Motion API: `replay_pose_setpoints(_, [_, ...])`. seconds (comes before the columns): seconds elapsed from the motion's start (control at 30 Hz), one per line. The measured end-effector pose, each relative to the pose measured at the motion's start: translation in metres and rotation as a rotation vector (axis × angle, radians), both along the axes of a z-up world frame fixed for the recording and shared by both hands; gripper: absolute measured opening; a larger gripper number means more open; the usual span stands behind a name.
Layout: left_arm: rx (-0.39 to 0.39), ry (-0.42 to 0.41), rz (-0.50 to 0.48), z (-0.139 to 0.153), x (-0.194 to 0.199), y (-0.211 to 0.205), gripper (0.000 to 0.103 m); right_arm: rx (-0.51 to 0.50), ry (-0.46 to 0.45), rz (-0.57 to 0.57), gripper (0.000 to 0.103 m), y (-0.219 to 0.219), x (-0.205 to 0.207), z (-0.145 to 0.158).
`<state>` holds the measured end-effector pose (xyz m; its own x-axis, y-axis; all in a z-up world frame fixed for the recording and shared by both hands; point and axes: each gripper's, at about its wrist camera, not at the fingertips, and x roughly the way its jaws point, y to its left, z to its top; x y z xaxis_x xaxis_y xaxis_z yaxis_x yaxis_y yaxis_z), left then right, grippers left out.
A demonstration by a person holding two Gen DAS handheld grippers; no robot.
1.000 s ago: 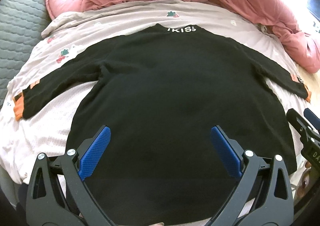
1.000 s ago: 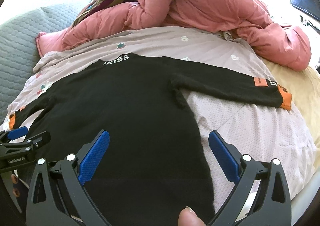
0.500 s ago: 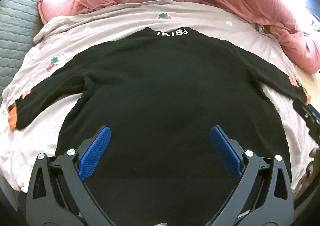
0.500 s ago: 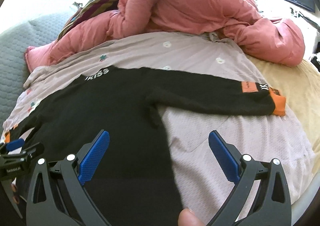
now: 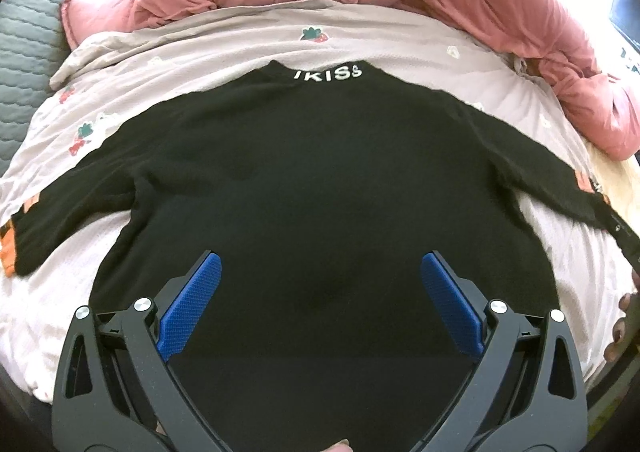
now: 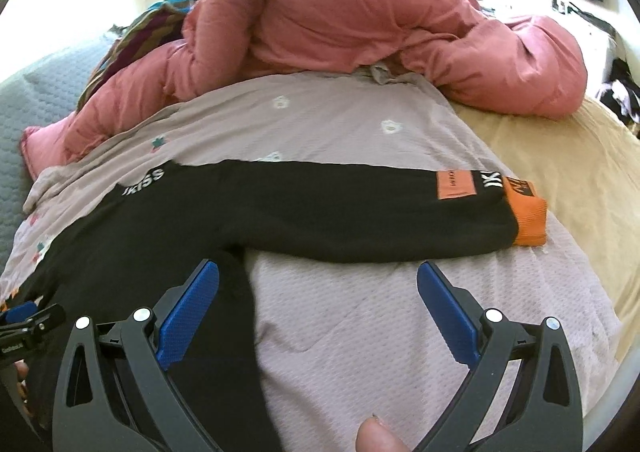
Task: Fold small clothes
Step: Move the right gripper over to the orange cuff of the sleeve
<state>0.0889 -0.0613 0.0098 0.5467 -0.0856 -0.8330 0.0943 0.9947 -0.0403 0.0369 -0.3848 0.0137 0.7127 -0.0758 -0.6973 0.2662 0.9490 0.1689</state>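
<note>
The bed [image 6: 540, 155] carries the black sweater [image 5: 320, 179] flat across its middle, both sleeves out. The right gripper [image 6: 318, 304] has swung toward the right sleeve [image 6: 360, 215], likely the 1st fold; the left gripper [image 5: 320, 292] hovers. Both gape wide, empty.

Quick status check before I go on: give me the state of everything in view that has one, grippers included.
Black sweater: spread flat, unfolded, both sleeves out to the sides.
Right sleeve: stretched out straight, orange cuff at its end.
Left gripper: open, empty, over the sweater's body.
Right gripper: open, empty, below the right sleeve.
Pink duvet: bunched up behind the sweater.
Printed sheet: spread under the sweater.
</note>
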Motion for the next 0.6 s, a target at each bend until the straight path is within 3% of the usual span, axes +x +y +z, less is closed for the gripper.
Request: replay_pose_setpoints(0.6, [-0.016, -0.030, 0.033, 0.014, 0.059, 0.004, 0.094, -0.019, 0.055, -0.261, 0.099, -0.116, 0.007, -0.013])
